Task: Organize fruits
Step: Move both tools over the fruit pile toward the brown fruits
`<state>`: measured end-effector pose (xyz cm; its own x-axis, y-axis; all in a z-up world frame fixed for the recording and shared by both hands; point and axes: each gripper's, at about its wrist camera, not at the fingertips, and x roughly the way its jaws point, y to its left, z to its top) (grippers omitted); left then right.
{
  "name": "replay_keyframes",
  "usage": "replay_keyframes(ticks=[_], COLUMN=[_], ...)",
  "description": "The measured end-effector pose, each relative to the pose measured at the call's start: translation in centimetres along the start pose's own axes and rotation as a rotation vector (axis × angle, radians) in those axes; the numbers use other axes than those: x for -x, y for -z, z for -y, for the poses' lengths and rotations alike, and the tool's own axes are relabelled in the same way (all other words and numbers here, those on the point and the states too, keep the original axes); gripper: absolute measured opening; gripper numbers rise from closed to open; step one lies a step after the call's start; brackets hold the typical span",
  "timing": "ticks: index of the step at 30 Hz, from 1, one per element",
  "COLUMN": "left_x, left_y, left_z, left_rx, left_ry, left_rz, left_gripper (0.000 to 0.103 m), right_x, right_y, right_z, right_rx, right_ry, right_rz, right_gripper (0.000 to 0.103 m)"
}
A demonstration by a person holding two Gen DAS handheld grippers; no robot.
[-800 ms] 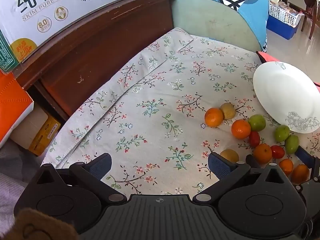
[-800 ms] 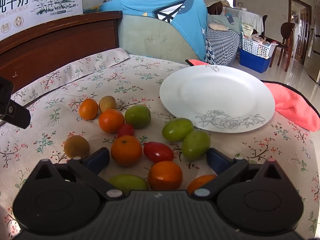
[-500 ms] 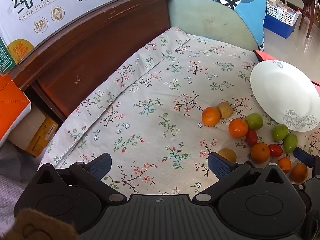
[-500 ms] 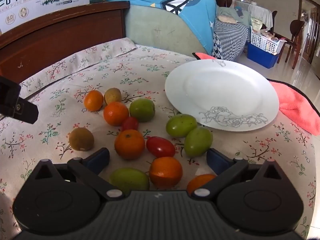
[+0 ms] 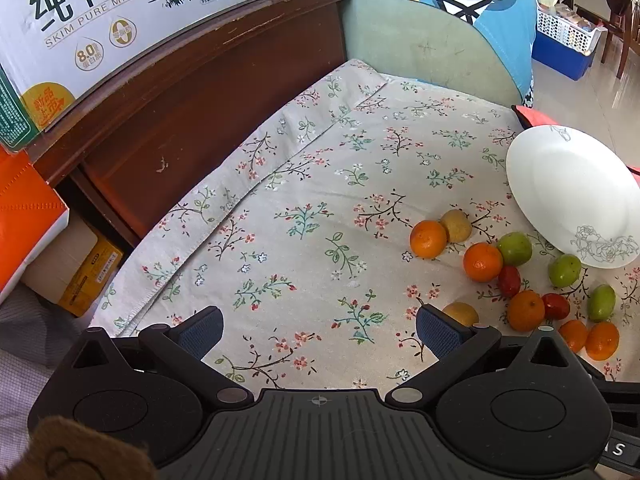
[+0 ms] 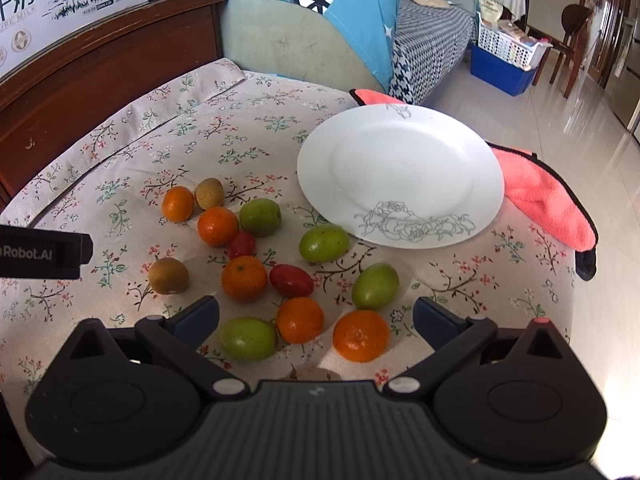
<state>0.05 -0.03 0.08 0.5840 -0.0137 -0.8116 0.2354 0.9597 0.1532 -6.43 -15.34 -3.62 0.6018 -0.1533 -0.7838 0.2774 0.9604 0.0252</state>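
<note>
Left wrist view: a floral cloth [image 5: 320, 208] covers the desk, a dark wooden headboard [image 5: 192, 92] runs behind it with a milk carton [image 5: 100, 28] on top. The left claw [image 5: 318, 330] hangs wide open over bare cloth, gripping nothing. Off to its right sits the fruit [image 5: 516, 276], a loose scatter of oranges, green ones, small red ones and brownish ones. The white plate [image 5: 568, 184] lies beyond them, just past the nearest green fruit, with nothing on it.

Right wrist view: same cloth, a blue cushion [image 6: 320, 12] and a tiled floor [image 6: 560, 128] behind. The right claw [image 6: 316, 316] is spread open and low over the near fruit; a green one [image 6: 248, 338], an orange [image 6: 300, 320] and another orange [image 6: 361, 341] sit between its fingers, none gripped. The rest of the fruit spreads out ahead on the cloth. The plate [image 6: 400, 168] is beyond, a pink towel [image 6: 548, 204] tucked under its right edge. The left claw's body [image 6: 44, 254] pokes in at the left.
</note>
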Motion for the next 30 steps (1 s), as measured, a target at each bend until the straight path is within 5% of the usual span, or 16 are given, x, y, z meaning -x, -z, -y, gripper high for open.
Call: replay_keyframes(ticks=[4,13,17,23,30], left_x=[0.4,1.5,1.3,0.7,0.5], left_y=[0.1,1.3,2.0,2.3,2.6], left_z=[0.0,0.2,1.1,1.6,2.3], left_rx=[-0.004,-0.017,-0.051,-0.054,-0.073], left_ry=[0.022,0.073,0.072,0.091,0.085], left_rz=[0.007,0.004,-0.013,-0.05,-0.059], left_gripper=[0.103,0.103,0.103,0.103,0.103], right_x=[1.9,6.5,5.5,4.2,3.7], right_y=[-0.2,-0.6,-0.3,0.5,0.6], right_z=[1.3,4.8,5.5,3.9,2.9], right_rx=[-0.063,-0.213,-0.273,-0.16,-0.127], right_ry=[-0.036,0.01,0.032,0.177,0.144], right_rz=[-0.001,0.148,0.048,-0.021,-0.047], right_gripper=[0.102,0.102,0.102,0.102,0.102])
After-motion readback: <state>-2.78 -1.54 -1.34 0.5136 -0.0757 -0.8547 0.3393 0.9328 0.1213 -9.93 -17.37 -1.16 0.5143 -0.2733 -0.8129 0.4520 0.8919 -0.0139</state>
